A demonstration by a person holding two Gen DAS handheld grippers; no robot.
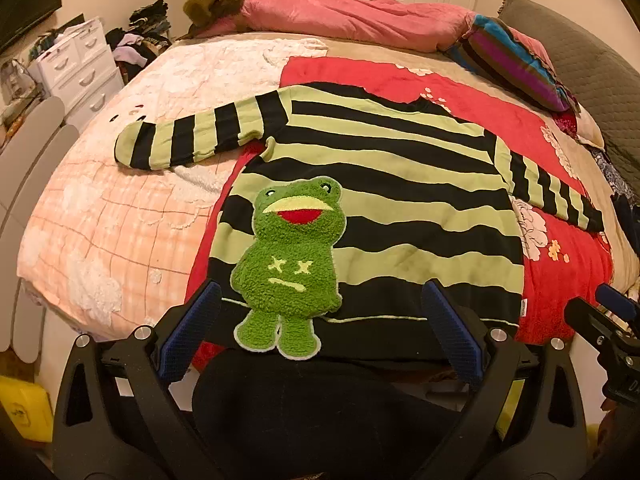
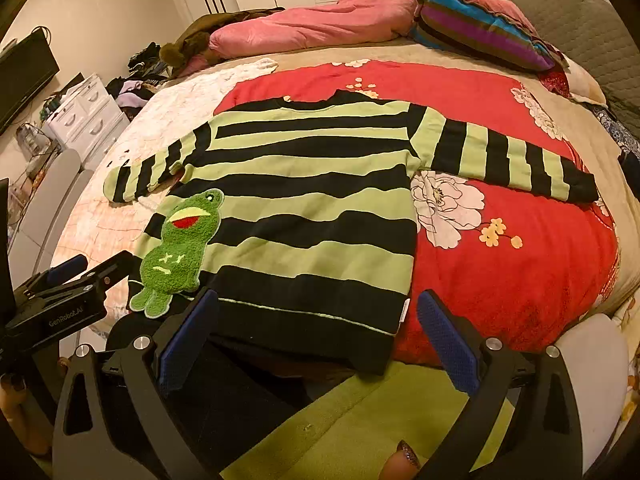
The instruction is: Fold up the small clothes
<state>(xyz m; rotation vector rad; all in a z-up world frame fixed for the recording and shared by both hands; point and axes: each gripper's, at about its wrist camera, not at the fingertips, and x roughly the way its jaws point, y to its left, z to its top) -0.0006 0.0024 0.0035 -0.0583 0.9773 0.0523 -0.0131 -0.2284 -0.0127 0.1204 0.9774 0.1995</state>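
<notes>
A small sweater (image 1: pixel 392 184) (image 2: pixel 304 200) with green and black stripes lies flat on the bed, both sleeves spread out to the sides. A fuzzy green frog patch (image 1: pixel 288 268) (image 2: pixel 176 248) sits on its lower left front. My left gripper (image 1: pixel 320 320) hovers open over the hem by the frog, nothing between its blue pads. My right gripper (image 2: pixel 318 326) is open above the hem's right corner, also holding nothing. The left gripper (image 2: pixel 64 288) shows at the left edge of the right wrist view.
The bed carries a red flowered blanket (image 2: pixel 500 272) on the right and a peach checked quilt (image 1: pixel 104 224) on the left. A pink duvet (image 1: pixel 352 16) and a striped cushion (image 2: pixel 480 24) lie at the far side. White drawers (image 1: pixel 80 68) stand beside the bed.
</notes>
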